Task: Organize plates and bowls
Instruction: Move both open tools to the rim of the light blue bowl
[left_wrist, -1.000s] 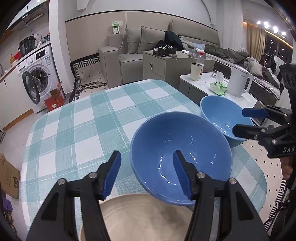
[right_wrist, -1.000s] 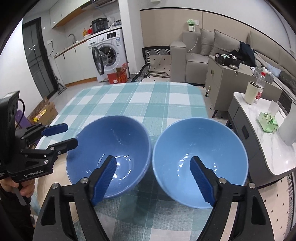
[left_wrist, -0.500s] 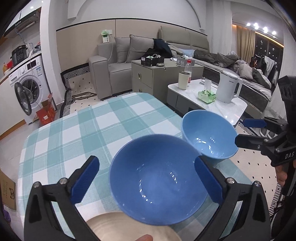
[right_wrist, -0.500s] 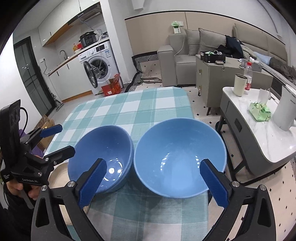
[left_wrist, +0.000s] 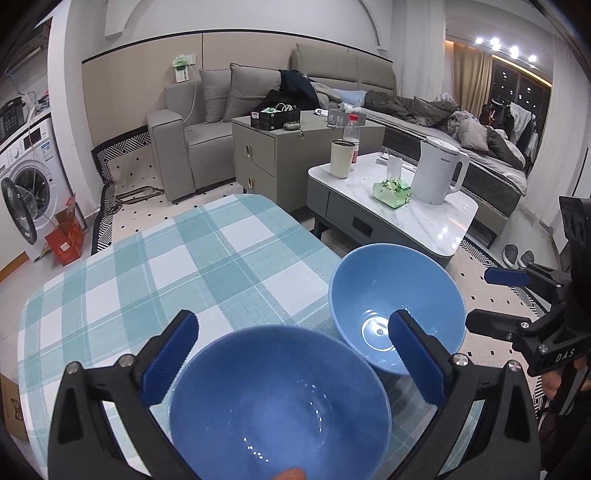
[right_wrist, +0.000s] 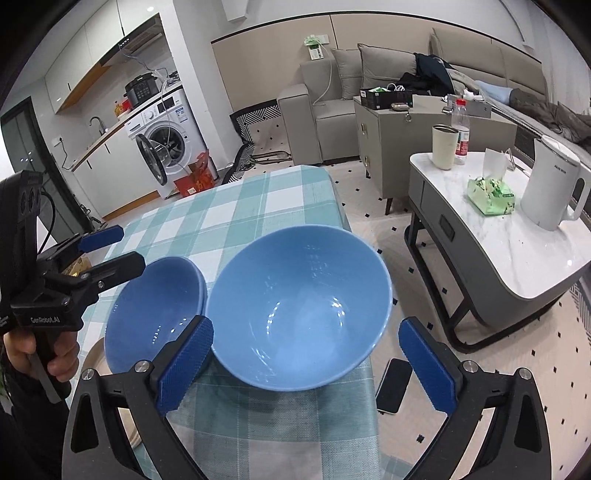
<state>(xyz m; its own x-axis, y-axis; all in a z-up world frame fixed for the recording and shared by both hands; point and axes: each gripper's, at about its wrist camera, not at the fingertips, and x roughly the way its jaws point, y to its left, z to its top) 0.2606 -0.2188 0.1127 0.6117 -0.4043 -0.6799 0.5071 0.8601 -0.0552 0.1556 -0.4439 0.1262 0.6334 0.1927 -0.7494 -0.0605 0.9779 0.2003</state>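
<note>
Two bowls sit side by side on the surface (right_wrist: 236, 206): the left bowl (right_wrist: 155, 317) just beside the right bowl (right_wrist: 299, 306), which sits at the surface's right edge. A phone (right_wrist: 394, 386) lies on the floor below that edge.

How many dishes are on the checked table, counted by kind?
Blue bowls: 2, the darker bowl and the lighter bowl
Beige plates: 1, the plate partly hidden under the darker bowl
Total: 3

Darker blue bowl (left_wrist: 280, 406) beside lighter blue bowl (left_wrist: 397, 306), upright.
</note>
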